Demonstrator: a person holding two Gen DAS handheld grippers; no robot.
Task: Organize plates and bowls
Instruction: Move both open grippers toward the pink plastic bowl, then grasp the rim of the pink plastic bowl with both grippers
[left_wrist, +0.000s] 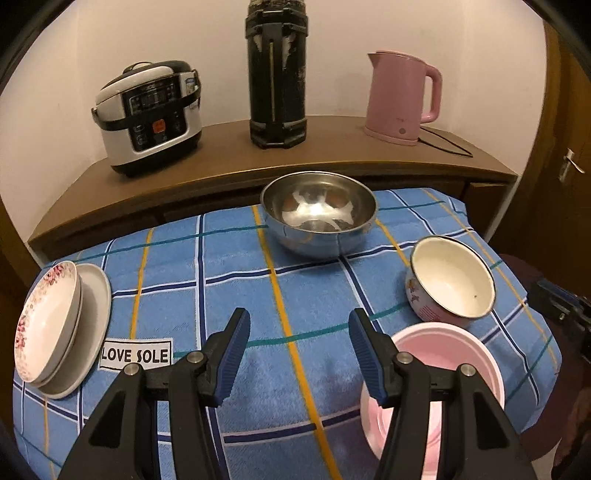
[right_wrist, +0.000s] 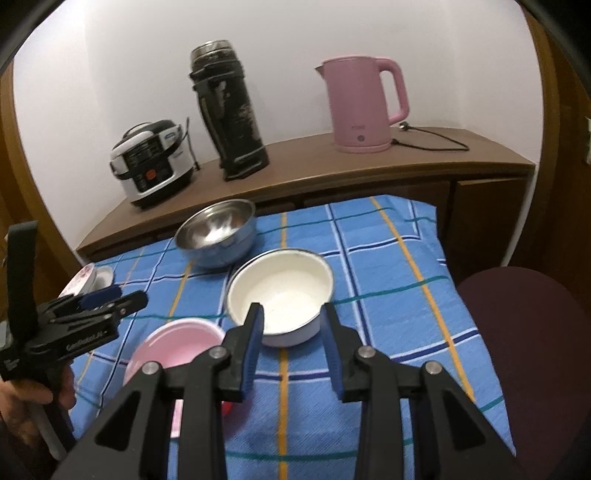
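Observation:
On the blue checked cloth (left_wrist: 207, 280) a floral bowl (left_wrist: 48, 321) sits on a white plate (left_wrist: 94, 317) at the left. A steel bowl (left_wrist: 317, 212) stands at the back, a white enamel bowl (left_wrist: 452, 278) at the right, and a pink bowl (left_wrist: 447, 354) near the front right. My left gripper (left_wrist: 299, 350) is open and empty above the cloth, left of the pink bowl. My right gripper (right_wrist: 293, 349) is open, its fingertips on either side of the near rim of the enamel bowl (right_wrist: 280, 288). The pink bowl (right_wrist: 177, 345) lies to its left, and the steel bowl (right_wrist: 218, 230) stands behind.
A wooden counter (left_wrist: 229, 162) behind holds a rice cooker (left_wrist: 147, 114), a black thermos (left_wrist: 277, 74) and a pink kettle (left_wrist: 400, 96) with its cord. A dark red chair seat (right_wrist: 524, 332) is at the right. The left gripper (right_wrist: 85, 317) shows in the right wrist view.

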